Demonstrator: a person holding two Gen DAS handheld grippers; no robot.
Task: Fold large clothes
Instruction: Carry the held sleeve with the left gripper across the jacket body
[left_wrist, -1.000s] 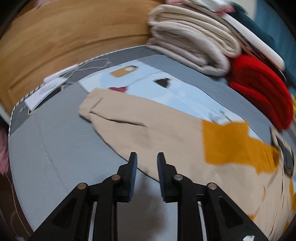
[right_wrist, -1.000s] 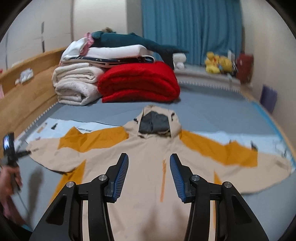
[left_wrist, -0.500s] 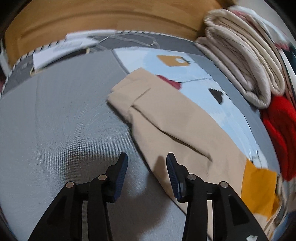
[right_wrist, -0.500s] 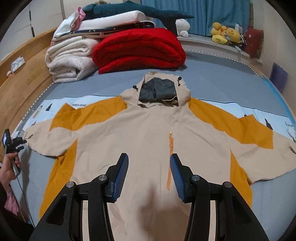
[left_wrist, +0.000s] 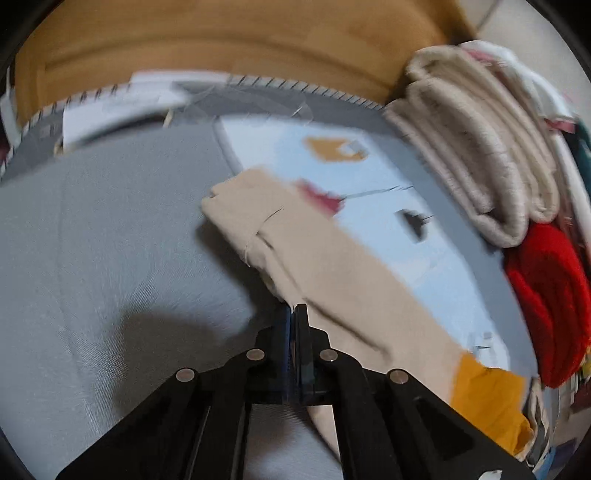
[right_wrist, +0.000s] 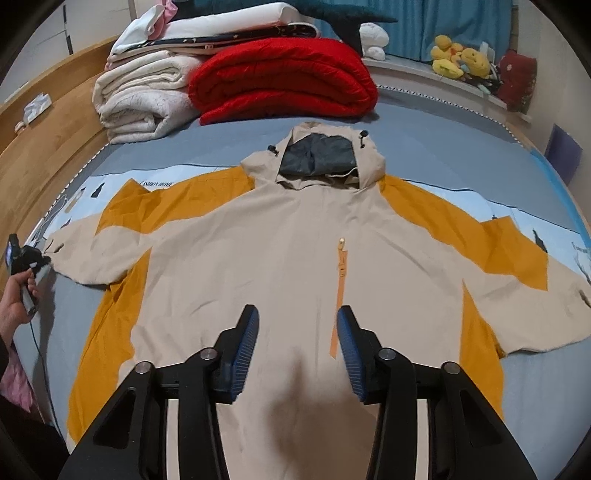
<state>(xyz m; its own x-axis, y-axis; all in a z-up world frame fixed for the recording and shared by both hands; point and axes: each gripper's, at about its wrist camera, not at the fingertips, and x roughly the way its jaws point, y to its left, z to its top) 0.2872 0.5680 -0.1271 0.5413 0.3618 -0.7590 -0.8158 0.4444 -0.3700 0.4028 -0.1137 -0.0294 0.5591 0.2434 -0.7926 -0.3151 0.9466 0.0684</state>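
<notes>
Left wrist: your left gripper (left_wrist: 293, 314) has just snapped closed, pinching the near edge of the jacket's (left_wrist: 332, 273) beige sleeve (left_wrist: 295, 251) short of the cuff, so that sleeve looks ready to fold inward. Right wrist: your right gripper (right_wrist: 297, 332) has dropped lower, jaws spread and holding nothing, over the jacket spread flat on the bed (right_wrist: 443, 147).

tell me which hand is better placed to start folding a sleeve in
Left. Its fingers are shut on the edge of the beige jacket sleeve near the cuff. The right gripper hovers open over the jacket's chest, gripping nothing.
</notes>
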